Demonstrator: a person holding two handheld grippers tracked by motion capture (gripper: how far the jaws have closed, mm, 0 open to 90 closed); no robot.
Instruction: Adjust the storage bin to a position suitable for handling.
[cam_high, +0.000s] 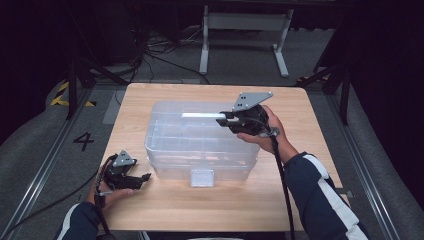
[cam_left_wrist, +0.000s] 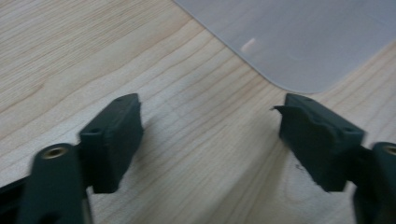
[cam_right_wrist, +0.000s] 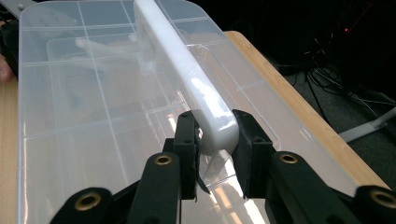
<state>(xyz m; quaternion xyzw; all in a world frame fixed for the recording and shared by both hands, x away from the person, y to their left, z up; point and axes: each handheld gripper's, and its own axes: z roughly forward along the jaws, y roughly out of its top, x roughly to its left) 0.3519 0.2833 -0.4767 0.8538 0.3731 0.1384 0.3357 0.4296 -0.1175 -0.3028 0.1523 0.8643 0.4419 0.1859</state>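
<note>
A clear plastic storage box (cam_high: 200, 142) with a divided lid stands in the middle of the wooden table (cam_high: 165, 205). Its white carry handle (cam_high: 200, 115) stands raised above the lid. My right gripper (cam_high: 222, 120) is shut on the handle's right end, and in the right gripper view the handle (cam_right_wrist: 187, 70) runs away from the jaws, pinched at its near end by my right gripper (cam_right_wrist: 214, 140). My left gripper (cam_high: 142, 179) lies open on the table, left of the box's front corner. In the left gripper view its jaws stand wide apart, my left gripper (cam_left_wrist: 210, 121) just short of the box's corner (cam_left_wrist: 299, 46).
A small clear latch (cam_high: 202, 177) hangs at the box's front centre. The table's front strip and left side are bare wood. Beyond the table lie grey floor, cables and a white table frame (cam_high: 245, 30). A floor mark "4" (cam_high: 83, 141) is at the left.
</note>
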